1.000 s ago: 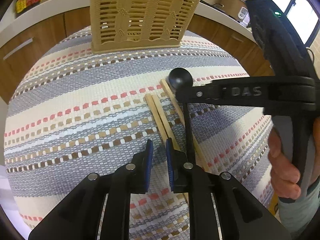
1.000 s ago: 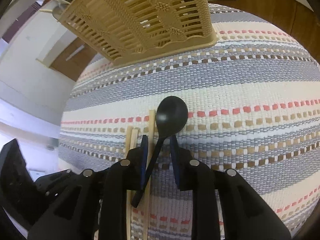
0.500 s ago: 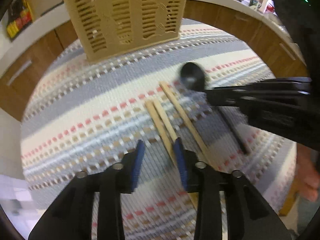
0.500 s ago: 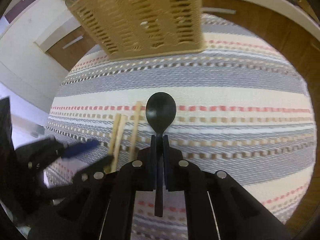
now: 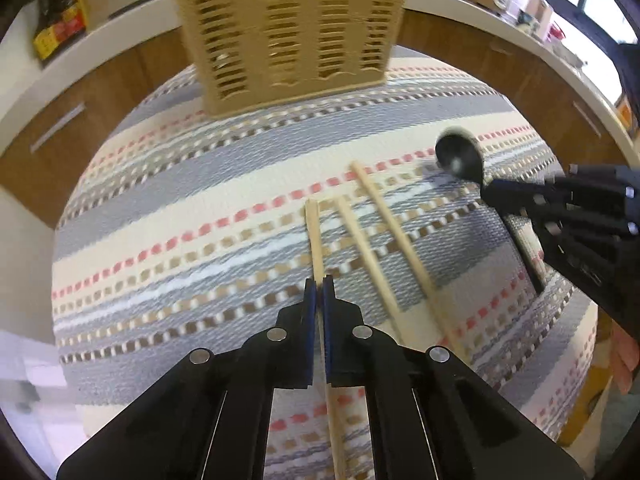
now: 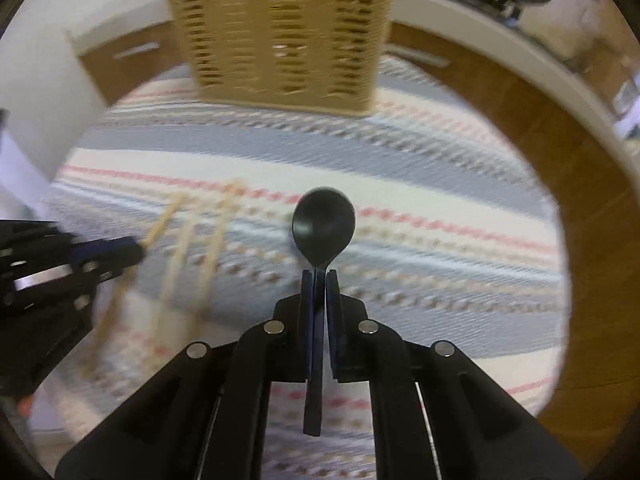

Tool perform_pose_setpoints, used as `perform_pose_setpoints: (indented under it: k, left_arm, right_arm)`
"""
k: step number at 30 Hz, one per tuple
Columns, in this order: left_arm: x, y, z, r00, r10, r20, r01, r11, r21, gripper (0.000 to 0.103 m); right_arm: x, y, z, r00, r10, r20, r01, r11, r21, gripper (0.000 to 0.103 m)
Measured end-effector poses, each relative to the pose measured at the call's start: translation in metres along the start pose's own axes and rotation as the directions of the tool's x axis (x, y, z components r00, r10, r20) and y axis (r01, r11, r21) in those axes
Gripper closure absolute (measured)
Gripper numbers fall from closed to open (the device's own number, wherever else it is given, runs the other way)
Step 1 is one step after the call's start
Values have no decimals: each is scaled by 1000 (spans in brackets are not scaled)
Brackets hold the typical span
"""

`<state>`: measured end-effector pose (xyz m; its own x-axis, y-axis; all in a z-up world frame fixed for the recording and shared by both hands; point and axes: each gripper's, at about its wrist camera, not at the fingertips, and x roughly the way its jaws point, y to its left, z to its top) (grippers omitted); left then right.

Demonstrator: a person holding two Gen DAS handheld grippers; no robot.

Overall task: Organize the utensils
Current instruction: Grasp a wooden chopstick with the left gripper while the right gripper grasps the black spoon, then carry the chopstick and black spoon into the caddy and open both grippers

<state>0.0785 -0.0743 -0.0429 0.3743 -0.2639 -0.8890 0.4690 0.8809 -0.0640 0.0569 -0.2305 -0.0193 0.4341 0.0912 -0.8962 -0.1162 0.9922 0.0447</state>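
Note:
My left gripper [image 5: 319,286] is shut on a wooden chopstick [image 5: 315,236] that points ahead over the striped mat. Two more chopsticks [image 5: 384,224] lie just right of it on the mat. My right gripper [image 6: 319,276] is shut on the handle of a black spoon [image 6: 324,226], bowl forward, held above the mat. The spoon also shows in the left wrist view [image 5: 460,158] at the right, with the right gripper [image 5: 490,192] behind it. The left gripper shows at the left of the right wrist view [image 6: 136,250]. A tan slotted utensil basket [image 5: 288,28] stands at the far side of the mat.
The striped woven mat [image 5: 192,200] covers a round table. Wooden cabinets with a white countertop [image 5: 100,56] run behind it. Bottles [image 5: 60,20] stand on the counter at the far left. The basket in the right wrist view [image 6: 284,36] holds several utensils.
My left gripper has shut on the leftmost chopstick. My right gripper has shut on the spoon, lifted it, and moved right, away from the chopsticks.

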Motion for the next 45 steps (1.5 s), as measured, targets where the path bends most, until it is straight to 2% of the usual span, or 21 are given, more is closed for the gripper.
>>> perform_pose_setpoints:
  k: [3, 6, 7, 9, 13, 16, 18, 19, 20, 23, 24, 25, 29, 31, 33, 36, 39, 41, 42, 43, 45]
  left_arm:
    - [-6, 20, -7, 1000, -19, 5, 19, 998, -58, 103]
    - [-11, 34, -11, 998, -55, 2, 55, 995, -86, 103]
    - [-11, 37, -12, 998, -64, -3, 64, 995, -81, 103]
    - [-11, 39, -10, 998, -68, -12, 67, 995, -73, 100]
    - [-5, 34, 0, 998, -52, -37, 50, 998, -41, 95]
    - [4, 20, 10, 998, -17, -59, 18, 1000, 13, 88]
    - [6, 14, 12, 997, 6, -79, -2, 998, 55, 86]
    - [8, 10, 14, 996, 15, -91, -8, 997, 79, 84]
    - [9, 6, 16, 995, 23, -101, -13, 995, 100, 84]
    - [14, -9, 20, 992, 69, -106, -51, 985, 162, 88]
    - [14, -11, 20, 992, 76, -100, -59, 984, 169, 97]
    - [14, -13, 20, 992, 96, -86, -80, 981, 175, 99]
    - [-2, -9, 28, 999, 33, 15, -35, 993, 115, 99]
    - [-25, -4, 38, 993, -17, 119, 8, 997, 81, 99]
    - [-49, 0, 47, 975, -57, 215, 45, 997, 60, 99]
    - [-90, 10, 66, 922, -102, 374, 92, 995, 44, 99]
    - [-125, 17, 92, 847, -129, 515, 128, 991, 38, 99]
    - [-144, 21, 109, 788, -137, 600, 145, 989, 35, 99]
    - [-152, 24, 120, 752, -131, 646, 146, 989, 31, 99]
    - [-158, 26, 127, 732, -127, 670, 148, 989, 26, 99]
    - [-170, 26, 139, 677, -131, 724, 167, 986, 22, 99]
  right_arm:
    - [-3, -13, -6, 992, 124, -4, -124, 991, 58, 91]
    - [-10, -30, -10, 987, 158, 23, -159, 981, 109, 71]
    - [-12, -34, -10, 987, 160, 33, -163, 979, 120, 58]
    - [-13, -37, -8, 989, 143, 40, -147, 979, 138, 55]
    - [2, -29, 2, 989, 141, -39, -135, 982, 133, 55]
    - [15, -16, 6, 991, 96, -96, -87, 991, 98, 68]
    - [19, -9, 9, 993, 44, -112, -36, 997, 73, 69]
    - [20, -5, 10, 993, 22, -120, -16, 999, 52, 74]
    - [21, 0, 11, 992, -8, -126, 10, 1000, 19, 84]
    - [21, 11, 12, 990, -39, -136, 34, 999, -36, 98]
    - [20, 12, 11, 991, -24, -133, 20, 999, -38, 98]
    - [19, 12, 12, 992, -18, -122, 14, 999, -35, 98]
    - [-5, 6, 16, 998, 53, -27, -54, 998, -21, 98]
    - [-24, 1, 21, 996, 86, 34, -86, 996, -22, 98]
    - [-45, -2, 29, 988, 114, 103, -112, 993, -26, 98]
    - [-82, -5, 49, 956, 162, 243, -157, 987, -38, 98]
    - [-113, -15, 70, 908, 204, 365, -199, 979, -52, 98]
    - [-124, -23, 90, 875, 224, 430, -218, 974, -64, 98]
    - [-130, -26, 96, 858, 228, 460, -222, 973, -68, 98]
    - [-138, -28, 105, 841, 227, 491, -223, 972, -68, 98]
    - [-143, -36, 119, 811, 233, 537, -233, 970, -69, 98]
